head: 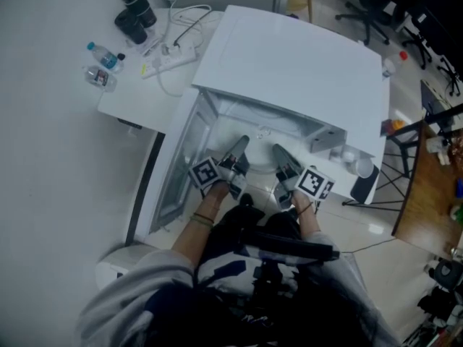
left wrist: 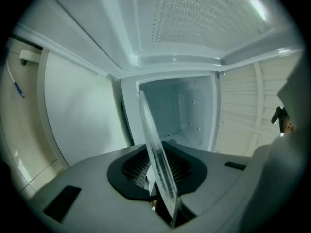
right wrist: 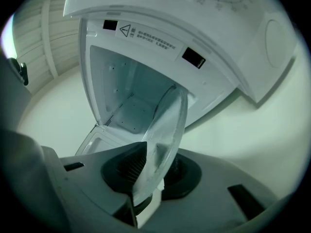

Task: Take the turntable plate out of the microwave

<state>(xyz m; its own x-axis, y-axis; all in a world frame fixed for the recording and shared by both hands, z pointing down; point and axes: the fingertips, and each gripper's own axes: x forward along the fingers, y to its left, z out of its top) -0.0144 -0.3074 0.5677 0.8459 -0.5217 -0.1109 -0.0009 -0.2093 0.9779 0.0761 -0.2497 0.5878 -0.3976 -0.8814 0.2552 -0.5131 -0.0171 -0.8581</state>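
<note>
The left gripper (head: 240,146) has its jaws clenched on the plate (left wrist: 157,154) at the 9 o'clock rim, and the right gripper (head: 279,153) grasps the 3 o'clock rim. The plate hangs between them at the microwave's (head: 289,56) open mouth, with the door (head: 177,161) swung toward 8 o'clock.

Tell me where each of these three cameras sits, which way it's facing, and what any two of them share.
Head view: on the person's head, looking steeply down at the open microwave; both forearms, left gripper and right gripper show.
Left gripper view: on the left gripper, looking along its jaws into the microwave; the jaws clamp the glass plate edge-on.
Right gripper view: on the right gripper, facing the microwave opening; its jaws clamp the same plate.
Shared: both gripper views show the plate and the microwave's inside.
</note>
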